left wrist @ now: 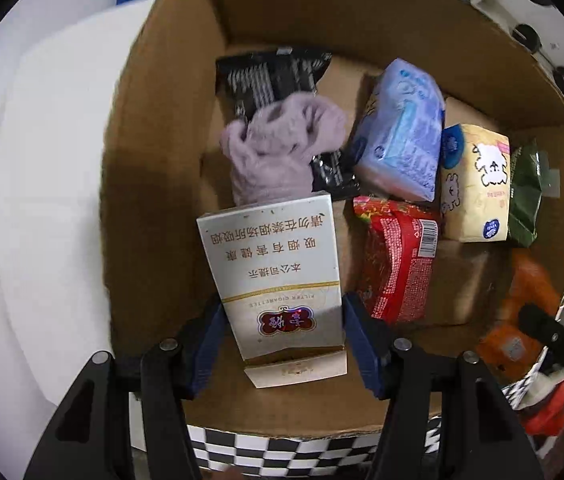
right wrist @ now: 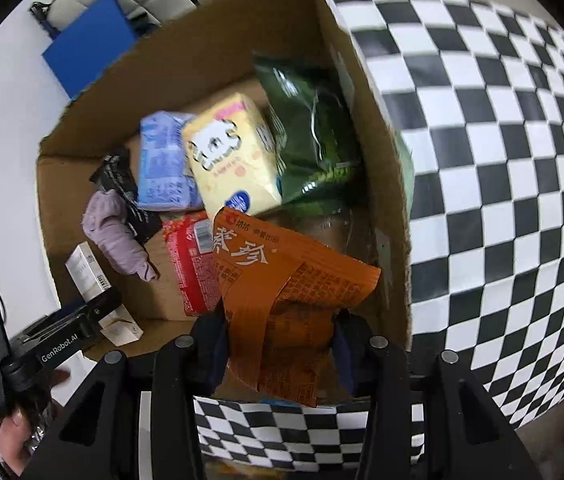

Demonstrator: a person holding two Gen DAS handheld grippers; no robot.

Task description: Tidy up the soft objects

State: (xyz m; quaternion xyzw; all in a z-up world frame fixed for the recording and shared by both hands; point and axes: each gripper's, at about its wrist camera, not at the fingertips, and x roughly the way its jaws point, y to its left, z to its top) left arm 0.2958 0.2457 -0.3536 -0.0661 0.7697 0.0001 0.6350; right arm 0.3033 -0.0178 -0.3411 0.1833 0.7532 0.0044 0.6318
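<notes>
Down at the near rim of the cardboard box, the left gripper has its blue fingers set wide, one on each long side of a white cigarette pack, clamped on its lower end. The pack's long axis runs straight away from the gripper into the box, its lid end nearest the camera hanging over the front wall, its far end tipped up toward the lilac cloth. On the other side, the right gripper is clenched on an orange snack packet, pinching the crumpled lower part between its pads; the packet stands up out of the jaws and leans over the near right corner of the box, its printed top pointing inward. Room is tight there: the right wall sits just beside the orange packet. Moving deeper, a red noodle packet lies lengthwise just right of the cigarette pack, with a strip of bare cardboard floor between them. Beyond, the lilac cloth is bunched on top of a black wrapper near the left wall. Further right, a blue tissue pack leans against a yellow tissue pack, and a green bag stands wedged against the right wall. Outside the box, a checkered cloth spreads to the right.
</notes>
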